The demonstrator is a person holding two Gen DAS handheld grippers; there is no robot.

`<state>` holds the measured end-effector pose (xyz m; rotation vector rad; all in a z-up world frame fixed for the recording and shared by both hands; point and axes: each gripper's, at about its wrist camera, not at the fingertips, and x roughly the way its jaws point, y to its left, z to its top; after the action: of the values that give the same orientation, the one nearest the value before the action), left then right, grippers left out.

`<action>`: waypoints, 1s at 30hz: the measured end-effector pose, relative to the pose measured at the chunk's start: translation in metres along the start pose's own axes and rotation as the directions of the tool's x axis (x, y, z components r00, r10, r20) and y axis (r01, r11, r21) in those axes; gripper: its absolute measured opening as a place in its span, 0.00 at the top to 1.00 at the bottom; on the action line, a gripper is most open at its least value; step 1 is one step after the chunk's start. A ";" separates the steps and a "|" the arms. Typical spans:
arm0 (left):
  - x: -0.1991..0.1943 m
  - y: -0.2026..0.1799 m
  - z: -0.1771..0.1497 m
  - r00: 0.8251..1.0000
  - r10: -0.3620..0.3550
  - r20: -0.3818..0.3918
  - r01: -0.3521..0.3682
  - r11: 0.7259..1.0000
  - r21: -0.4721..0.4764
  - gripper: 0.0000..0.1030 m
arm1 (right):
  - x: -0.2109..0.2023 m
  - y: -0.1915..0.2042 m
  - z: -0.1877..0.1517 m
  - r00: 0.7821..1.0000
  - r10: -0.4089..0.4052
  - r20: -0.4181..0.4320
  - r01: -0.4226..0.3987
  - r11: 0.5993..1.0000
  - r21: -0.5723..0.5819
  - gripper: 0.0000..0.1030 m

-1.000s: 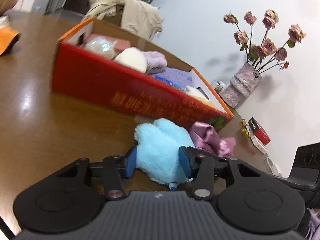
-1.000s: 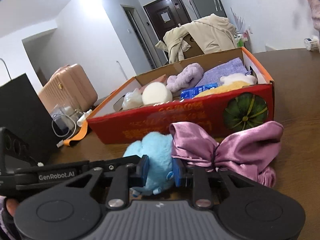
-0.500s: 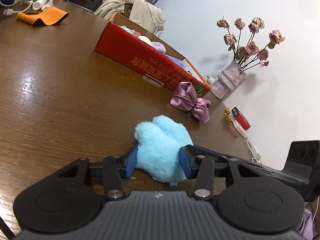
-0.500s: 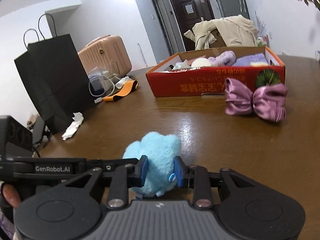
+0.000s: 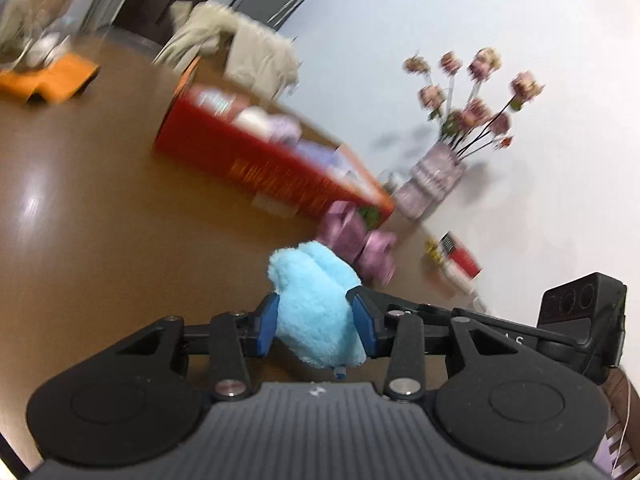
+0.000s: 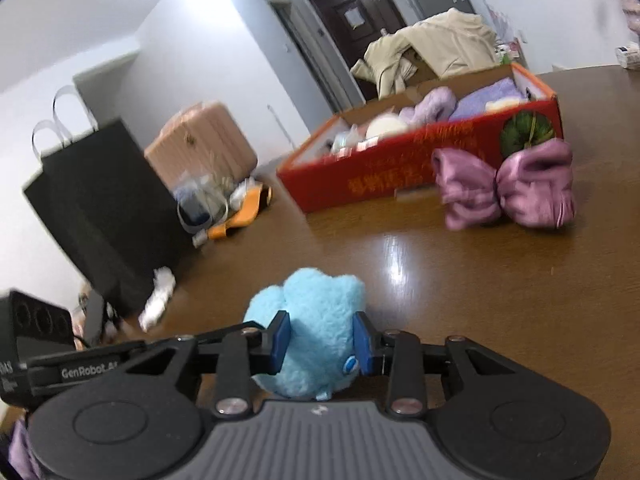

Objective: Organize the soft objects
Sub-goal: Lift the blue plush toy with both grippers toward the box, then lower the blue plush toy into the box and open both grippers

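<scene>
A fluffy light-blue plush toy (image 5: 316, 292) is held over the brown table by both grippers at once. My left gripper (image 5: 314, 326) presses its blue pads on the toy's sides, and its jaws are closing. My right gripper (image 6: 320, 340) also has the plush toy (image 6: 316, 304) between its pads and touches it, while its jaws ease open. Beyond the toy stands an open red cardboard box (image 5: 256, 164) with several soft things inside. A purple satin bow (image 6: 504, 184) lies on the table against the red box (image 6: 384, 176).
A vase of dried roses (image 5: 436, 176) and a small red packet (image 5: 460, 254) stand by the wall at the right. A black paper bag (image 6: 100, 208), cables and an orange item (image 6: 244, 212) sit at the table's left end. A beige coat (image 6: 436, 48) hangs behind the box.
The toy started right at the box beside the bow, then was drawn well back from it. The box now looks somewhat nearer again. Both grippers kept hold throughout.
</scene>
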<state>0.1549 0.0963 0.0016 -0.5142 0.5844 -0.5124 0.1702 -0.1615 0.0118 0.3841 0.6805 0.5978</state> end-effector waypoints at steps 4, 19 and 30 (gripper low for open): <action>0.016 -0.013 0.070 0.998 -0.025 0.056 0.021 0.997 0.071 0.61 | 0.003 0.014 0.059 0.994 0.015 0.109 -0.005 0.996 -0.093 0.68; 0.124 0.065 0.187 0.988 0.139 -0.064 -0.131 0.985 0.108 0.54 | 0.169 -0.033 0.164 0.994 -0.110 0.019 0.111 0.991 -0.077 0.69; 0.112 0.063 0.191 0.985 0.168 -0.043 -0.161 0.978 0.129 0.54 | 0.169 -0.018 0.148 0.994 -0.105 -0.022 0.101 0.985 -0.143 0.73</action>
<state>0.3741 0.1368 0.0588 -0.3304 0.6359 -0.4031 0.3830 -0.0900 0.0293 0.2069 0.6779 0.5510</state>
